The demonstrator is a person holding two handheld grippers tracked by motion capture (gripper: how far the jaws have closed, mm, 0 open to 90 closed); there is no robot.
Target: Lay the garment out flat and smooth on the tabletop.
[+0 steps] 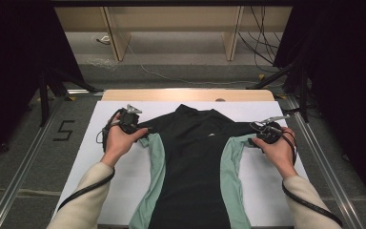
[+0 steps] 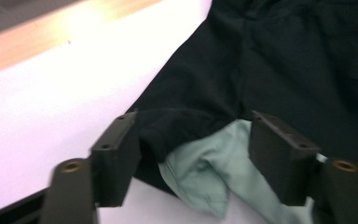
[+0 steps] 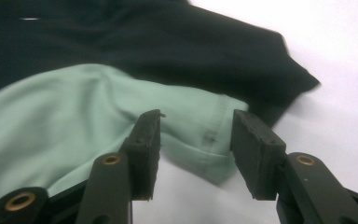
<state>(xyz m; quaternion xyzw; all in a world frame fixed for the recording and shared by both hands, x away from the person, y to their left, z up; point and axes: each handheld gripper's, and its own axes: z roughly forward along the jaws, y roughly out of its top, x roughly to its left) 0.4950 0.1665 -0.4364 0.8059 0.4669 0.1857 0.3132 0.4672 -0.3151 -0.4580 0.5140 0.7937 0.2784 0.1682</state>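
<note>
A black shirt (image 1: 193, 157) with pale green side panels lies flat on a white board (image 1: 124, 171), collar at the far end. My left gripper (image 1: 140, 133) is at the shirt's left sleeve. In the left gripper view its jaws (image 2: 193, 130) stand apart around a fold of black cloth and green cloth (image 2: 200, 172), with a gap to the pads. My right gripper (image 1: 256, 131) is at the right sleeve. Its jaws (image 3: 196, 126) straddle the hem of the green sleeve (image 3: 74, 107) without pressing it; the black shoulder cloth (image 3: 242, 56) lies beyond.
The white board rests on a wooden table (image 1: 186, 94) edged by metal rails (image 1: 24, 162). A "5" (image 1: 64, 130) is marked on the floor at the left. Wooden legs, cables and dark curtains stand beyond the table's far edge.
</note>
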